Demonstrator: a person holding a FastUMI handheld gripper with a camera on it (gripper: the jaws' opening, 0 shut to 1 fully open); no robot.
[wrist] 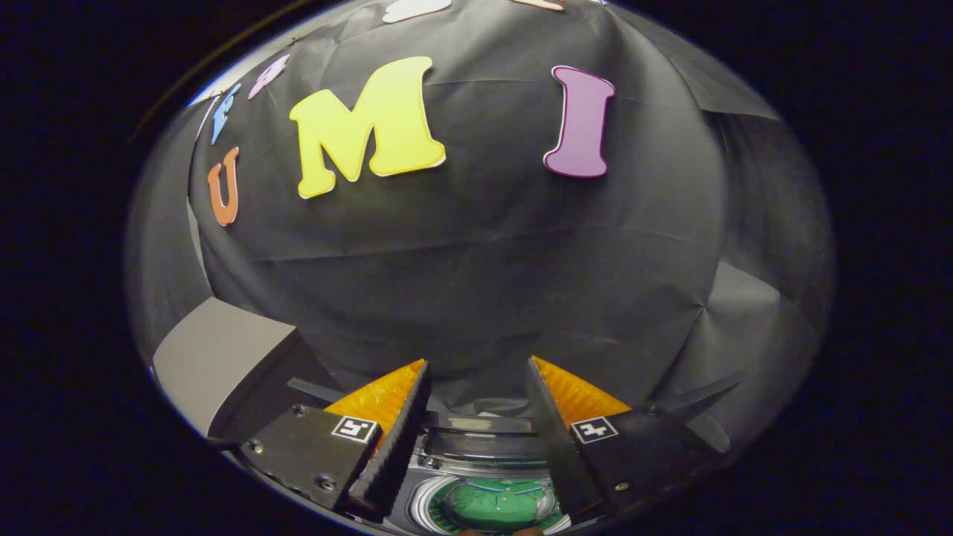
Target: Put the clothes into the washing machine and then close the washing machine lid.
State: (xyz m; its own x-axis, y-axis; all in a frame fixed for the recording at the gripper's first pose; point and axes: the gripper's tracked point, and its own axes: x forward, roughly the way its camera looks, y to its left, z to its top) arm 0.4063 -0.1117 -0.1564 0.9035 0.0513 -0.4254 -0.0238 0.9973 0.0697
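Biggest thing in view: the booth's black cloth wall [476, 283], hanging straight ahead of the fingers. The gripper is pointed mostly at it, so it's held high and fairly level, prob. to stay clear above the machine rather than reach into it.

Next, a grey panel [216, 357] sits off to the left, beside the left finger; can't tell what it belongs to, maybe a table edge or a part of the machine.

Then the washing machine [484, 465], low down, between and beneath the fingers. Its round opening w/ a pale rim faces up, so the lid looks open, though the lid itself can't be picked out for sure. Inside the drum there's something green [497, 505]; likely clothes already dropped in, but too small and distorted to be certain.

Smallest: the gripper [476, 372]. Fingers are spread apart w/ nothing between them, just the wall and the machine's top behind the gap. Makes sense if the load is already released.

Judgement: clothes part prob. done, lid step not yet done. Next move calls for finding the lid edge and pushing it down; the risk is that the view sits so high the lid can't be lined up w/o tilting down first.
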